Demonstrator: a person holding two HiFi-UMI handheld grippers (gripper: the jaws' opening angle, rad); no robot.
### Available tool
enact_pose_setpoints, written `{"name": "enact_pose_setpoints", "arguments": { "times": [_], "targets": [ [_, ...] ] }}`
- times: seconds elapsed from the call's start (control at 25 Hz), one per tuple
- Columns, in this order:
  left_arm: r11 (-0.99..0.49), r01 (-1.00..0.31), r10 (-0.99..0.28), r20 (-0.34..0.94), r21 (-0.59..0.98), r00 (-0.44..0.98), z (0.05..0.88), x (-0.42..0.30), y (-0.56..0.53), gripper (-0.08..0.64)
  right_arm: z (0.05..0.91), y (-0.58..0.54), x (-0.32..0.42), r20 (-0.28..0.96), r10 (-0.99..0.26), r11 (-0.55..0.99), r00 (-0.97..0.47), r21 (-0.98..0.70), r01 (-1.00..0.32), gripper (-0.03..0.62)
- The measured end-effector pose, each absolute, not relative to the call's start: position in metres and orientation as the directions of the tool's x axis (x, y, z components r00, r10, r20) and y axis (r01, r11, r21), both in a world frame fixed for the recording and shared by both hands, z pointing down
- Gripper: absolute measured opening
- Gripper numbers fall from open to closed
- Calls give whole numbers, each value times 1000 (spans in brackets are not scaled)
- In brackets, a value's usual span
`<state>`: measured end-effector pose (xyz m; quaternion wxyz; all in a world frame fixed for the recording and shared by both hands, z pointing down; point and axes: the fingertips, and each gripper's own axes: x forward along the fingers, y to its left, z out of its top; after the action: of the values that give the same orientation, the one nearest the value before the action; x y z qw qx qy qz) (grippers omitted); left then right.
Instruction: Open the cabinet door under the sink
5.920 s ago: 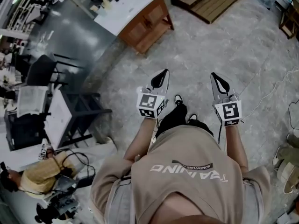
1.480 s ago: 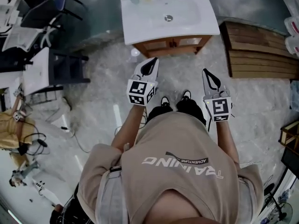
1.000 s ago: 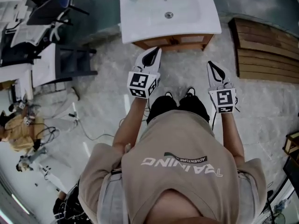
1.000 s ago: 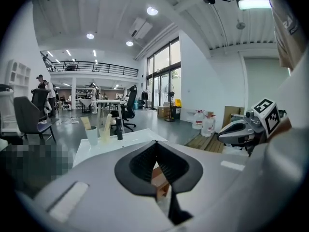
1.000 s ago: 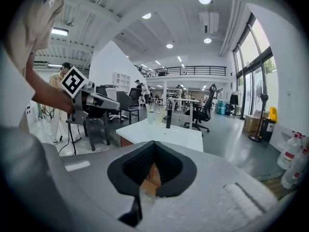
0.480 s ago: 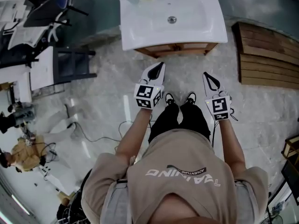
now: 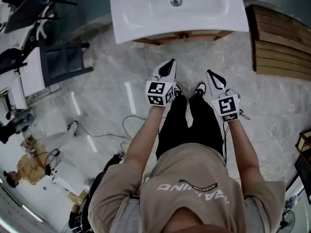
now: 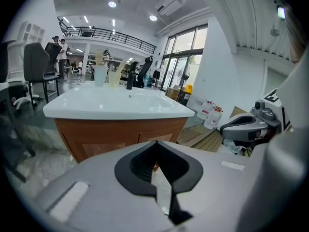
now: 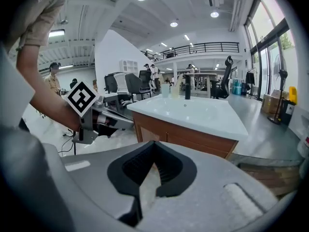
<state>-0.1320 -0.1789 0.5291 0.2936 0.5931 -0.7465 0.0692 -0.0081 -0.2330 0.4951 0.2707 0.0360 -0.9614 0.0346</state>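
Head view is showing me the left gripper (image 7: 171, 62) and the right gripper (image 7: 209, 73) hovering side by side just above my shoes, over the marbled floor (image 7: 116, 91). In the left gripper view I am seeing its fingers (image 8: 135, 173) pressing together with nothing between them. The right gripper's fingers (image 9: 176, 175) are likewise meeting at the tips, empty. Ahead, apart from both, the wooden cabinet (image 9: 193, 138) is standing under the white sink (image 7: 146, 13), its doors (image 8: 106, 141) sitting closed. Wooden planks (image 7: 277, 42) are lying beside it, to the right.
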Motion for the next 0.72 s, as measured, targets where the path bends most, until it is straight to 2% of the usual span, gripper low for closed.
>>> {"name": "enact_pose_setpoints", "arguments": {
  "times": [0.48,0.72],
  "targets": [
    [418,-847,-763,634,329,-130,661,-139,-156,18,580,-242,-8,591,-23,996,-806,-53,-67,2],
    [528,-719,-766,619,453,-173,698,-155,-171,18,617,-245,-18,618,1,997,-786,-59,-46,2]
  ]
}}
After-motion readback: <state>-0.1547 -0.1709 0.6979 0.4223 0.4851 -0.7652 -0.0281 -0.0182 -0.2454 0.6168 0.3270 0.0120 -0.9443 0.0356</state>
